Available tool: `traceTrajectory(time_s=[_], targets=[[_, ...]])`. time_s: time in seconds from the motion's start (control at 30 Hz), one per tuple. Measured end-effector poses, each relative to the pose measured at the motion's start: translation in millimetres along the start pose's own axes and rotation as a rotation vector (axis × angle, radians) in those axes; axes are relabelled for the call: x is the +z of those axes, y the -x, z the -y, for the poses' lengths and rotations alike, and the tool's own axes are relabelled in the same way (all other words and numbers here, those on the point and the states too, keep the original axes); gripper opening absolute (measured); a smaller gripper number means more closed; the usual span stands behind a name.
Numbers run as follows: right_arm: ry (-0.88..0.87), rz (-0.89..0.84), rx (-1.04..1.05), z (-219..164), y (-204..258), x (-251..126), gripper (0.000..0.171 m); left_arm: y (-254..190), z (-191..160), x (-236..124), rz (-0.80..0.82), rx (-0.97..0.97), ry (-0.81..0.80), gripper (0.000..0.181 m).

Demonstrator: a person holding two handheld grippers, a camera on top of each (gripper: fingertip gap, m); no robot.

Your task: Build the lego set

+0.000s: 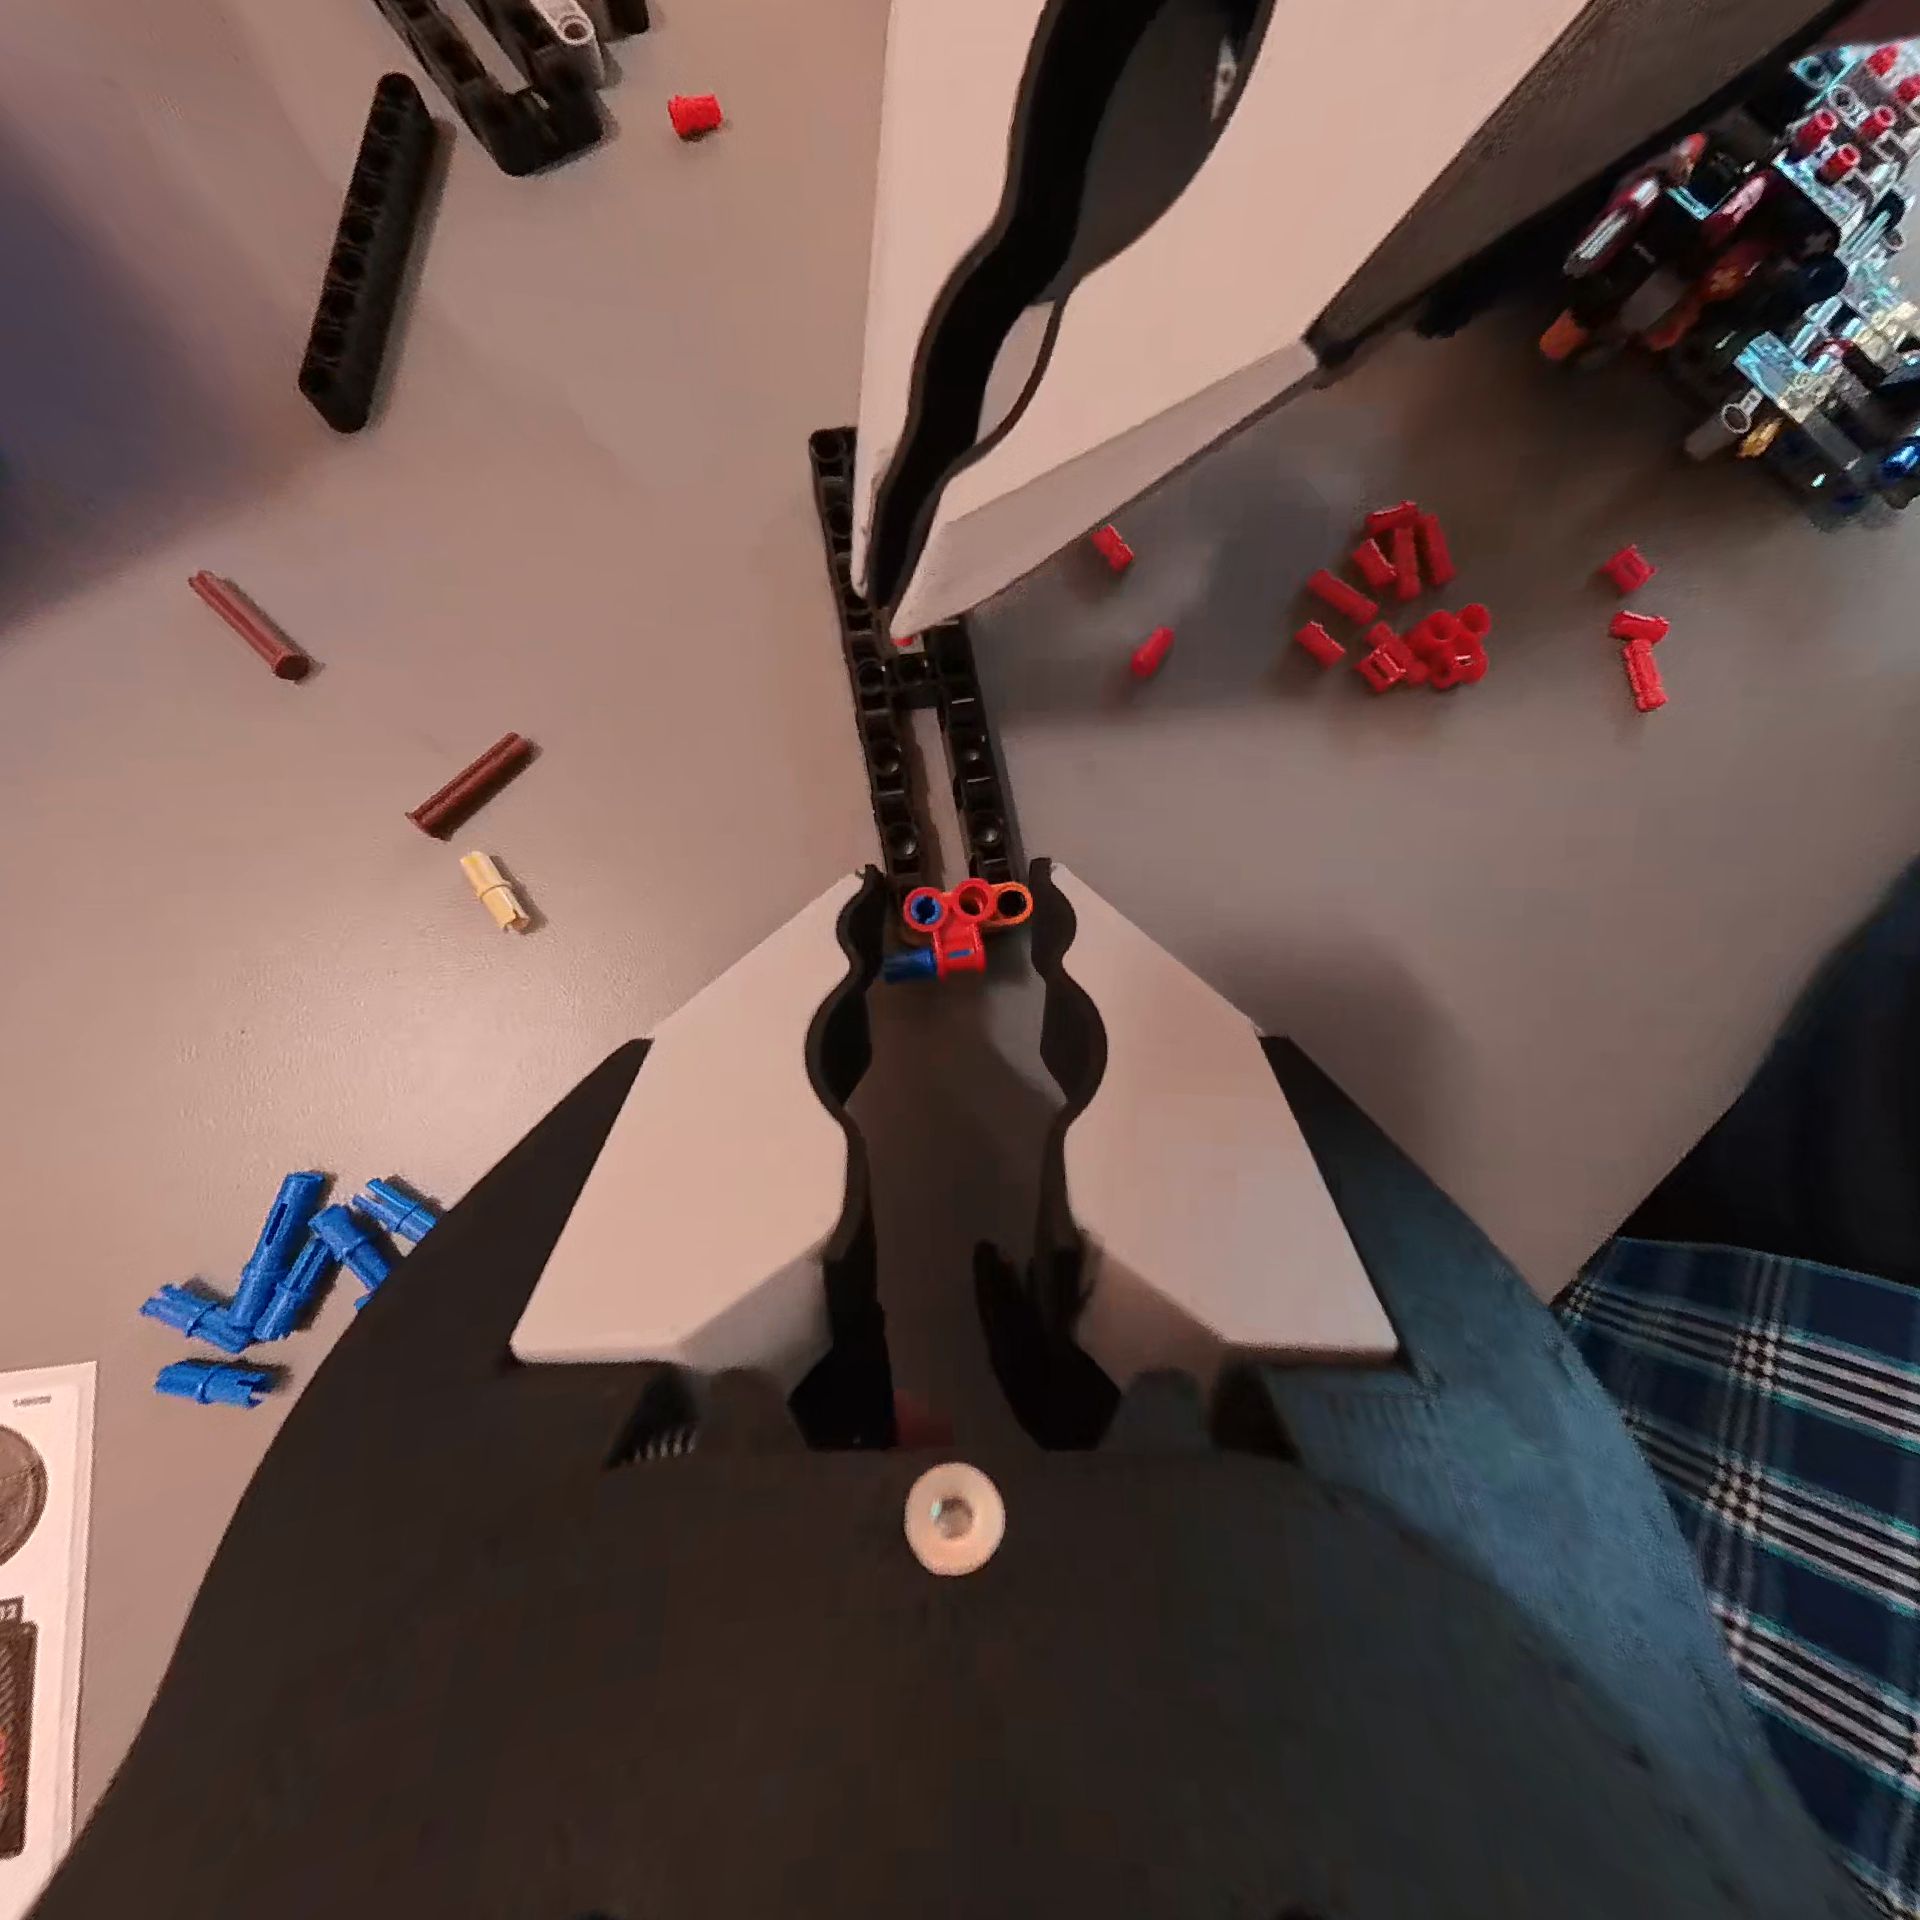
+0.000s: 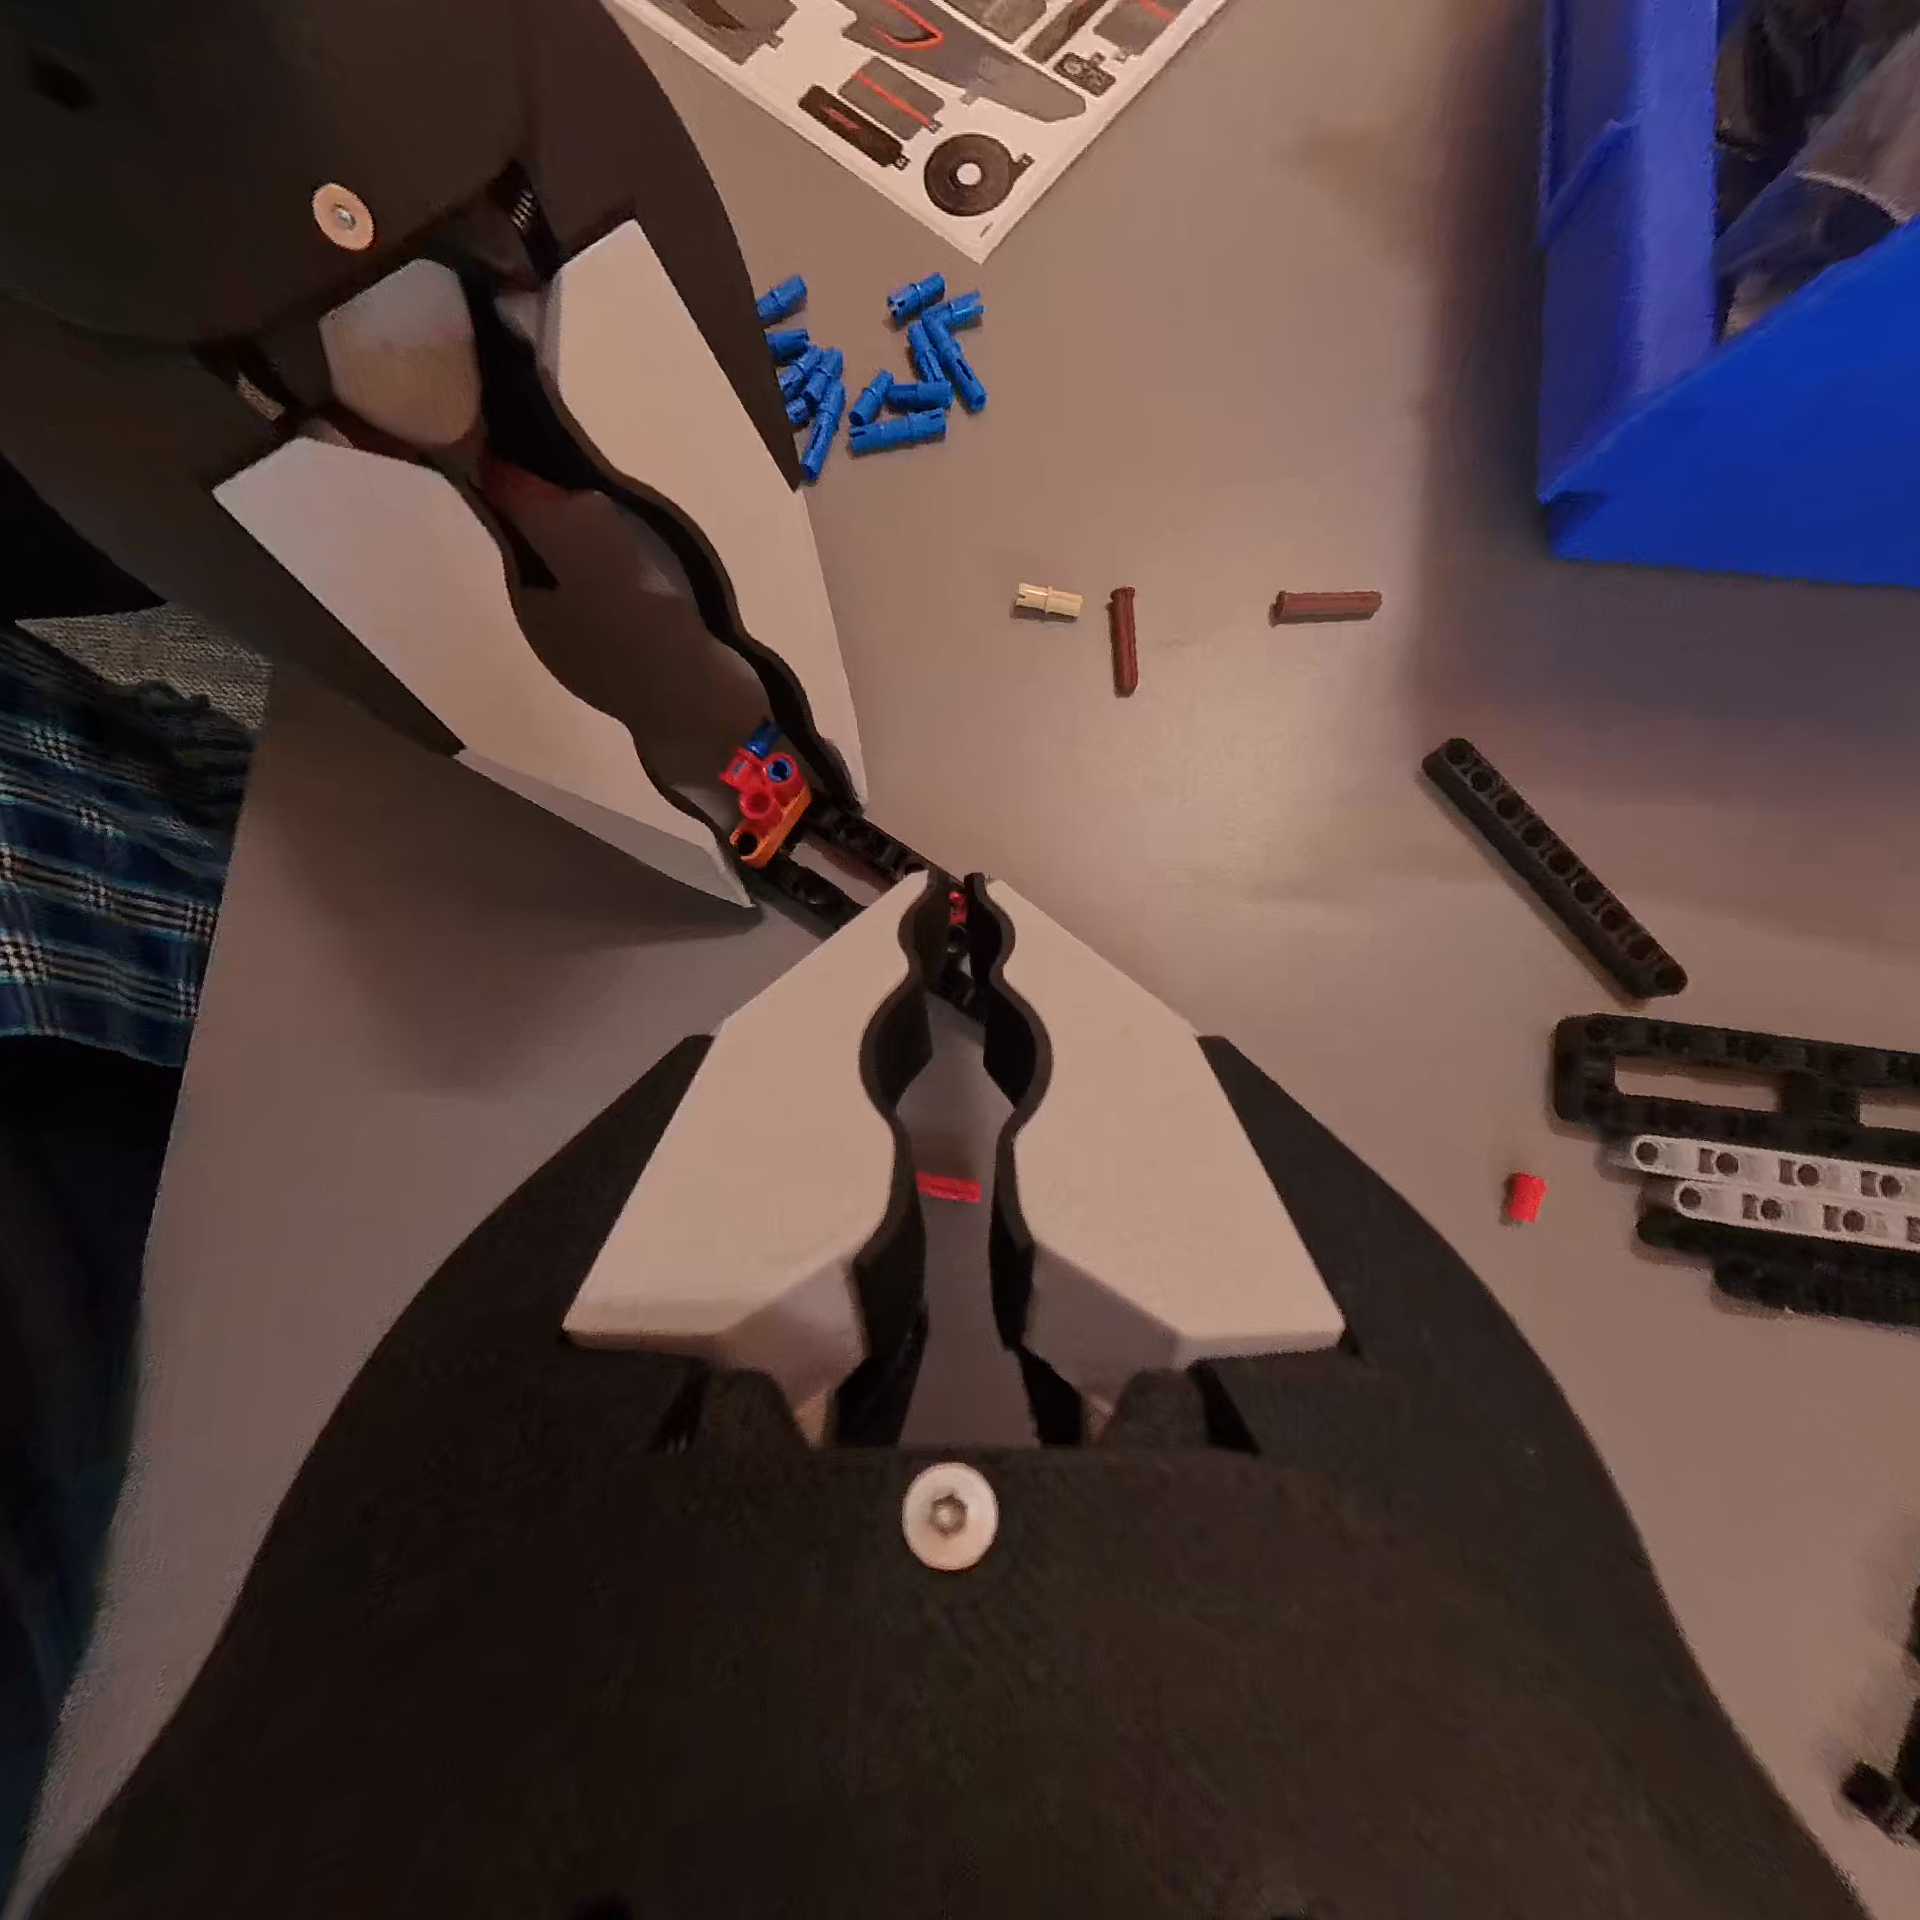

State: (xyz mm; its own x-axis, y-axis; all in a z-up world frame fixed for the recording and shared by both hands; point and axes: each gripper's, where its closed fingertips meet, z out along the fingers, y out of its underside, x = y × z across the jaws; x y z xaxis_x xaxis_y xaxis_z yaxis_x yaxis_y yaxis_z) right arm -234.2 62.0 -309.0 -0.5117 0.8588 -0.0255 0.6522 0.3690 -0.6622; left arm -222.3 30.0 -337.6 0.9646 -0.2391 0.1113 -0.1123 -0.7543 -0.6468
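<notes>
Left wrist view: the left tool [image 1: 954, 883] clenches the near end of a black beam frame [image 1: 914, 748] lying on the grey bench [image 1: 644, 582], a red, blue and orange connector cluster [image 1: 961, 925] at its end. Red pins [image 1: 1403, 613] lie right, blue pins [image 1: 270, 1278] left. Right wrist view: the right tool [image 2: 956, 888] grasps the frame's far end; a small red piece [image 2: 957, 906] between its tips is hard to make out.

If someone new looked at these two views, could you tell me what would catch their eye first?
Probably the two grippers meeting tip to tip at mid-table over a black beam frame: the left gripper grips the end bearing a red, blue and orange connector cluster, and the right gripper pinches a small red pin at the other end. Next come the scattered red pins and blue pins.
</notes>
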Motion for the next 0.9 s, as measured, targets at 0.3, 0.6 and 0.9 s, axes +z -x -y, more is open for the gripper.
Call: traceTrajectory(time_s=[0.3, 0.6, 0.9], targets=[[0.021, -0.089, -0.198, -4, 9, 11, 0.000, -9, -7, -4, -0.053, 0.038, 0.004, 0.027], [0.013, -0.090, -0.195, -8, 13, 15, 0.000, -9, -8, -5, -0.069, 0.043, -0.005, 0.026], [0.000, -0.077, -0.144, -10, 9, 13, 0.000, -9, -8, -5, -0.066, 0.050, -0.005, 0.026]])
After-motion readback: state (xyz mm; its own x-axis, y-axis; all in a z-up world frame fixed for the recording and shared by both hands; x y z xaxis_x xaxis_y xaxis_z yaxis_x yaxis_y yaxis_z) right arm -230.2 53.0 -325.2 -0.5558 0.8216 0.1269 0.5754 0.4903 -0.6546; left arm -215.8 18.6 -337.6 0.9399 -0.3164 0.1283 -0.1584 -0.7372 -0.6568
